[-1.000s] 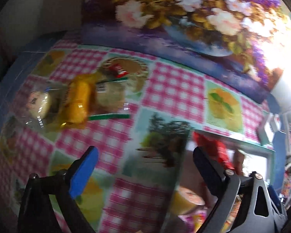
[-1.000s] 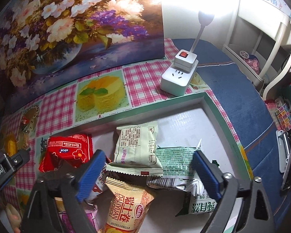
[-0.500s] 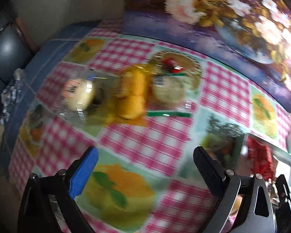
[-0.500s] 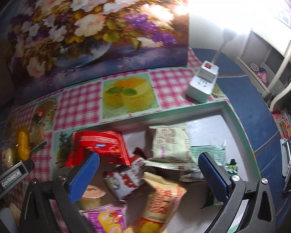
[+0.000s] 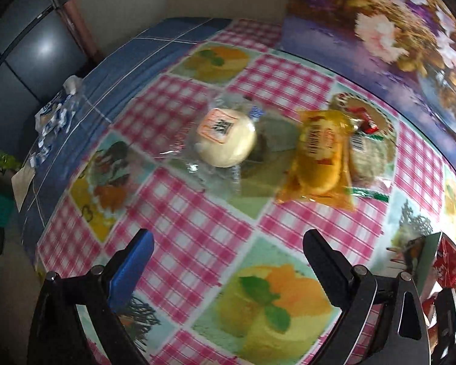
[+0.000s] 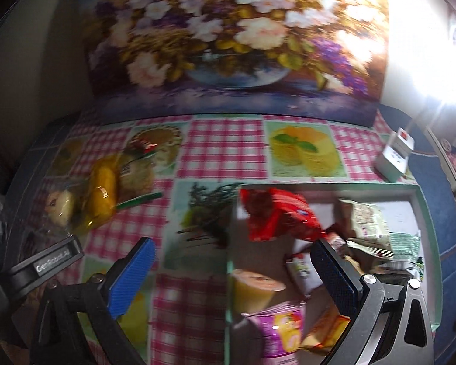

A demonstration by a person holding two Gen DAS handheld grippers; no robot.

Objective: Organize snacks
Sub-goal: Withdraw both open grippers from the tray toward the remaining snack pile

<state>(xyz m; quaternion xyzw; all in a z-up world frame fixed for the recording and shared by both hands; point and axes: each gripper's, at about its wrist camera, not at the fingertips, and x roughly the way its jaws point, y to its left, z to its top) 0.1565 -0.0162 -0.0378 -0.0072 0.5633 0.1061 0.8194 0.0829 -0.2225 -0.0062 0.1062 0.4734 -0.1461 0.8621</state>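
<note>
Left wrist view. A tablecloth [image 5: 197, 237] of pink-and-white check with printed fruit and dessert panels is seen beneath the left gripper [image 5: 228, 261]; a blue cloth border [image 5: 130, 60] lies beyond it on the far left, and a floral painting [image 5: 395, 30] stands along the far right edge. Ahead of the fingers, well apart from them, three wrapped snacks are laid in a row: a pale round bun [image 5: 225, 140] in clear wrap on the left, a yellow-wrapped cake [image 5: 319, 158] beside it, and a greenish round pastry [image 5: 367, 158] touching the cake's right side. A red packet [image 5: 447, 261] is noted just right of the right finger, at a tray's edge. The jaws are spread wide; nothing is held or touched.

Right wrist view. The same checked cloth and the painting [image 6: 228, 36] are seen, with strong glare at upper right and a white power strip [image 6: 393, 158] below it. A green-rimmed tray [image 6: 422, 213] lies ahead and to the right of the right gripper [image 6: 231, 264]. In it are recorded a red bag [image 6: 276, 216], a pale green packet [image 6: 367, 222], a cup-shaped snack [image 6: 252, 289] and a pink packet [image 6: 285, 331]; further items are blurred, possibly more packets. The three wrapped snacks lie far ahead-left of the blue finger. The jaws are fully spread and have just been opening; nothing lies between the pads.
</note>
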